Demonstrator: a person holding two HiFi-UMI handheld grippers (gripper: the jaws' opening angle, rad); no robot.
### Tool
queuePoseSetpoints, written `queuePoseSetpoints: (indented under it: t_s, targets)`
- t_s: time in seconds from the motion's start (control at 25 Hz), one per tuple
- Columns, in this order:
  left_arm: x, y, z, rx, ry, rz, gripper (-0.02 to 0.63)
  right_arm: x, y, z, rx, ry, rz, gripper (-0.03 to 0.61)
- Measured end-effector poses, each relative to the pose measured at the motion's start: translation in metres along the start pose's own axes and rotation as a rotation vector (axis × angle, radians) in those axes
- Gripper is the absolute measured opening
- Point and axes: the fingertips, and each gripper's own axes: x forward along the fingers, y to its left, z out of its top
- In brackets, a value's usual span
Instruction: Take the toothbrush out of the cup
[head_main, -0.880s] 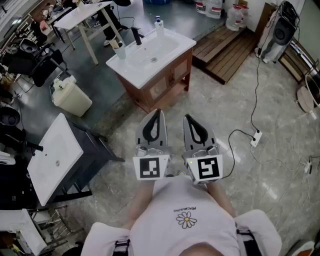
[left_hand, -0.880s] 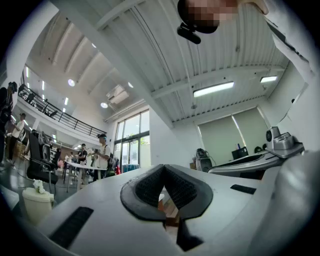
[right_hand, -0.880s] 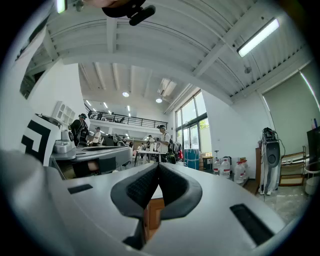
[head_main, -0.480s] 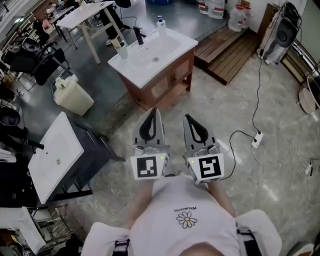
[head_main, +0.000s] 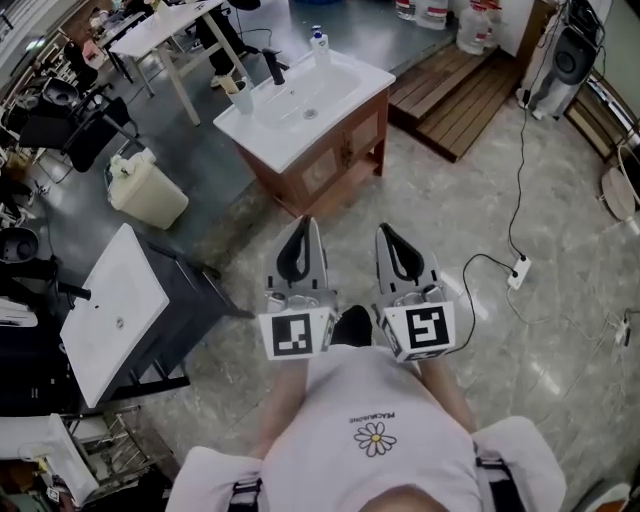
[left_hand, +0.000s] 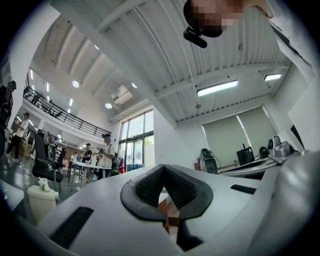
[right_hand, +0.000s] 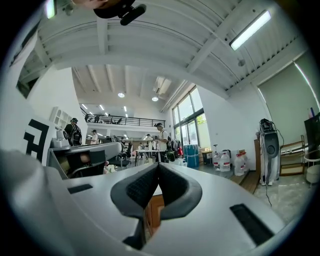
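**Jaws closed and empty, with the cup waiting far off on the vanity**

The jaws of the left gripper are pressing tip to tip with nothing between them, and the right gripper is doing the same. The person is holding both side by side, near the body, pointing toward the far side of the room.

The cup is standing on the far-left corner of the white sink vanity, just left of the black faucet and well apart from both grippers. A thin handle, probably the toothbrush, is sticking up out of it, though it is too small to be sure.

The step in hand is likely the approach. Doing it well is probably meaning walking up close, opening 1 gripper before reaching, pinching the handle above the rim, and lifting straight up so the cup is not tipping. The other gripper could be steadying the cup.

The shirt is showing a daisy print with a line of lettering too small to read. The bottle at the far edge of the vanity is showing no legible label.
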Motion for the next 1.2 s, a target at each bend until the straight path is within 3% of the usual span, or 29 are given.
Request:
queuePoseSetpoints:
  t_s: [0.28,0.44,0.56,0.72,0.96,1.2]
  targets:
    - [0.015,0.022,-0.014,0.054,0.033,0.05,0.016,0.011,-0.013,0.0,0.032,-0.015,0.007,0.011]
    - [0.037,0.043,-0.007,0.078,-0.011,0.086,0.017,0.025,-0.026,0.006,0.002,-0.042,-0.008,0.012]
    - [0.063,0.06,0.002,0.021,-0.056,0.106,0.017,0.038,-0.038,0.013,-0.041,-0.062,-0.02,0.011]
    - [0.103,0.06,0.01,0.029,-0.118,0.062,0.017,0.061,-0.056,0.012,-0.07,-0.07,-0.038,0.011]
    - [0.171,0.067,-0.011,-0.024,-0.134,0.019,0.017,0.129,-0.078,0.004,-0.171,-0.079,-0.036,0.011]
    - [0.27,0.11,-0.032,-0.03,-0.119,0.017,0.017,0.231,-0.108,-0.011,-0.14,-0.024,-0.036,0.011]
